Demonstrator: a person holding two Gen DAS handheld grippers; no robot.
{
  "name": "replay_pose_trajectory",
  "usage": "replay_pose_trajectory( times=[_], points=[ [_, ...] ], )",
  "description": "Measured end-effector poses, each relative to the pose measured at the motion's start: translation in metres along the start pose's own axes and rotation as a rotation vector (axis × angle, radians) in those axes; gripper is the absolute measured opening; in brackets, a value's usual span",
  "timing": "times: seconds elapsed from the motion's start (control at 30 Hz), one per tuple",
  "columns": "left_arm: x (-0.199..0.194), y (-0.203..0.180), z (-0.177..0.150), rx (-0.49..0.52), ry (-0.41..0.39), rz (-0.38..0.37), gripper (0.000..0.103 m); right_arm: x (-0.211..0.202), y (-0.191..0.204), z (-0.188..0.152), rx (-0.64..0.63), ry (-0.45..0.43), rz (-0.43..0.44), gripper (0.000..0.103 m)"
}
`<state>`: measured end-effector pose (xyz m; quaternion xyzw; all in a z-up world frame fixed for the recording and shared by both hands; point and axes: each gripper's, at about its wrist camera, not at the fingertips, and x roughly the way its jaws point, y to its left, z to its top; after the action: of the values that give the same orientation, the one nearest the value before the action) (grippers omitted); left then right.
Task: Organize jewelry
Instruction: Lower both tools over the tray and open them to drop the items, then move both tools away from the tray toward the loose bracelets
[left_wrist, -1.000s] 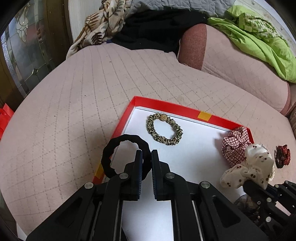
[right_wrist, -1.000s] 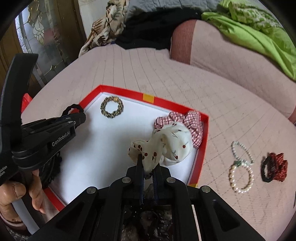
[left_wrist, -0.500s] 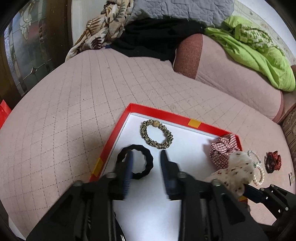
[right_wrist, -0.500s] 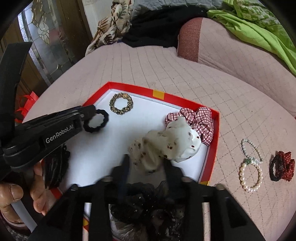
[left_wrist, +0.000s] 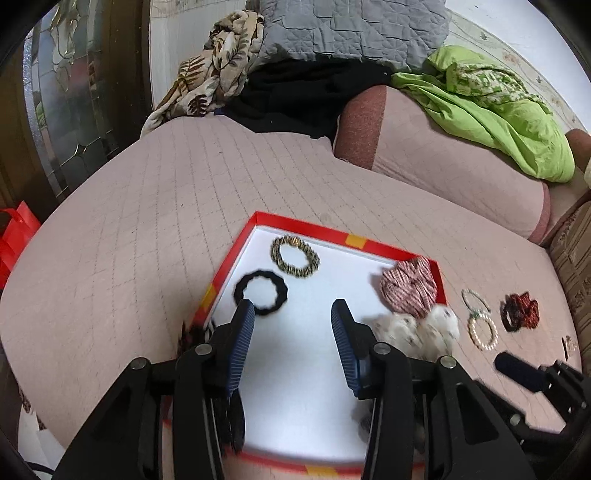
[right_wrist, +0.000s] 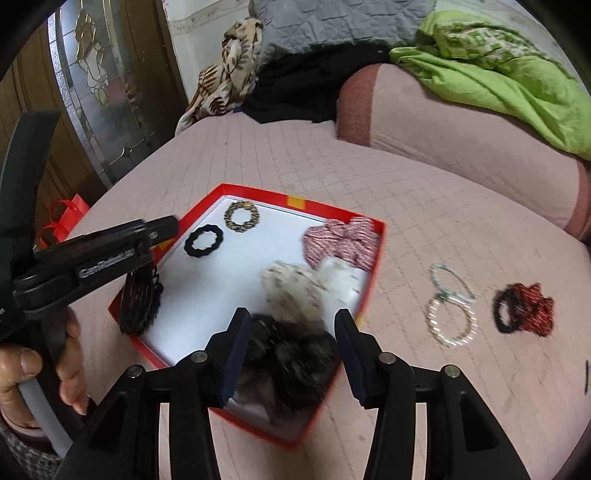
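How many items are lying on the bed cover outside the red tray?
3: a green-white bead bracelet, a pearl bracelet touching it, and a red-black scrunchie further right. Others may be out of frame.

Even, soft indoor light, moderately bright, no glare, faint shadows under both claws, strong fisheye bending with black vignette at corners, motion blur on cream scrunchie (left_wrist: 413, 328) and dark scrunchie (right_wrist: 291, 362), background fairly sharp.
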<state>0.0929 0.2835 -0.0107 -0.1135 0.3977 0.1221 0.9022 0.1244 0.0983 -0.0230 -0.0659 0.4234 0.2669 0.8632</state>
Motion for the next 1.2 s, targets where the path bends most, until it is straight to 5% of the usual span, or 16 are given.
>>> replay_pose_trajectory(
  times=[0.57, 1.2],
  points=[
    [-0.074, -0.087, -0.053, 0.112, -0.011, -0.052, 0.050, -0.073, -0.060, -0.063, 0.087, -0.039, -0.135, 0.056],
    [-0.080, -0.144, -0.087, 0.228, 0.038, -0.061, 0.050, -0.094, -0.114, -0.093, 0.218, -0.039, -0.216, 0.058]
  ],
)
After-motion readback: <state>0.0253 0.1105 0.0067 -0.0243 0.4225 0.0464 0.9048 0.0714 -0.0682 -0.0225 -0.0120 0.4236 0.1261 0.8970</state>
